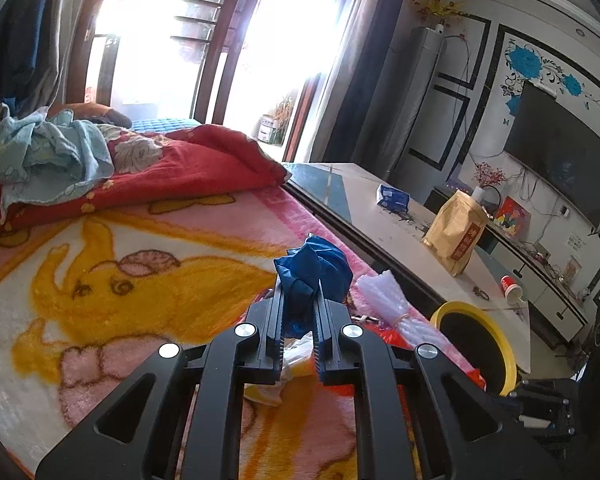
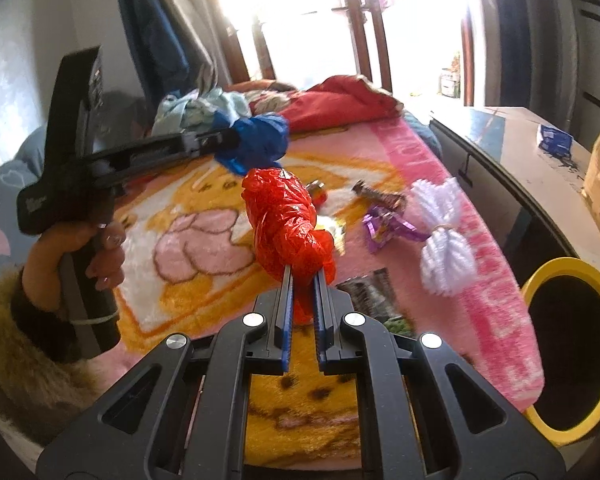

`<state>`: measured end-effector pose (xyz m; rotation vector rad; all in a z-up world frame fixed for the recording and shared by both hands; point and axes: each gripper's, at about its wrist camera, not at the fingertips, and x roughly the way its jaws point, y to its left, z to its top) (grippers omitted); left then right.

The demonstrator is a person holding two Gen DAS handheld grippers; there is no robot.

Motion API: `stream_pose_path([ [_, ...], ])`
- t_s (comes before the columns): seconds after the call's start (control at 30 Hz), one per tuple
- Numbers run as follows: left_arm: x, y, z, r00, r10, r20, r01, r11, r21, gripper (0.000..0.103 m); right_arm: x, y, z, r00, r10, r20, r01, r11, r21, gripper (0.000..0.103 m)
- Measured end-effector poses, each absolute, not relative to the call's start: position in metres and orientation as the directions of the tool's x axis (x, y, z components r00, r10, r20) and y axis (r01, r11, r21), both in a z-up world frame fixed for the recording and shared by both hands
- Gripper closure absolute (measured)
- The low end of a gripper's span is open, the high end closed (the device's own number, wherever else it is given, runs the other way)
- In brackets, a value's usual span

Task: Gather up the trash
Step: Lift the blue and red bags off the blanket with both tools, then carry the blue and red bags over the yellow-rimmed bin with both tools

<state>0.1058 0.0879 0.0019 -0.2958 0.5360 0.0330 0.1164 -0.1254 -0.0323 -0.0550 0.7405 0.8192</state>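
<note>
Right wrist view: both my grippers clamp crumpled bags over the bed.
Nearest, my right gripper [image 2: 303, 270] pinches a red bag [image 2: 286, 220]; my left gripper [image 1: 299, 290] pinches a blue bag [image 1: 314, 268]. Wrappers [image 2: 384, 216] lie on the cartoon blanket [image 2: 188, 216], a yellow-rimmed bin [image 2: 540, 280] beside it, bright windows [image 1: 156, 20] beyond.

Crumpled plastic bag [image 2: 288, 224] is showing bright red, the other scrunched bag [image 1: 312, 272] deep blue. Fuzzy blanket [image 1: 140, 280] is rocking pink with a yellow cartoon print. Round bin [image 2: 540, 284] is sporting a yellow rim, black inside. Candy wrapper [image 2: 388, 228] is gleaming purple.
</note>
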Motion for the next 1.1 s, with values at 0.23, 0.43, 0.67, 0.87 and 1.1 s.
stream_pose_path([
  [0.23, 0.108, 0.073, 0.013, 0.866, -0.058, -0.497, -0.085, 0.962, -0.260, 0.092, 0.128, -0.152, -0.020, 0.509, 0.632, -0.584, -0.625, 0.738, 0.254, 0.098],
  [0.43, 0.113, 0.057, 0.020, 0.869, -0.075, -0.490, -0.059, 0.966, -0.252, 0.092, 0.139, -0.176, -0.014, 0.545, 0.619, -0.565, -0.577, 0.766, 0.283, 0.098],
  [0.67, 0.115, 0.036, 0.027, 0.870, -0.095, -0.485, -0.029, 0.970, -0.242, 0.092, 0.151, -0.199, -0.008, 0.589, 0.600, -0.541, -0.532, 0.792, 0.299, 0.098],
  [0.87, 0.118, 0.015, 0.031, 0.868, -0.120, -0.482, 0.008, 0.974, -0.227, 0.092, 0.154, -0.217, -0.005, 0.622, 0.578, -0.529, -0.489, 0.814, 0.315, 0.098],
  [1.1, 0.122, -0.016, 0.032, 0.859, -0.160, -0.486, 0.066, 0.977, -0.205, 0.092, 0.163, -0.250, -0.004, 0.663, 0.550, -0.508, -0.426, 0.835, 0.349, 0.098],
])
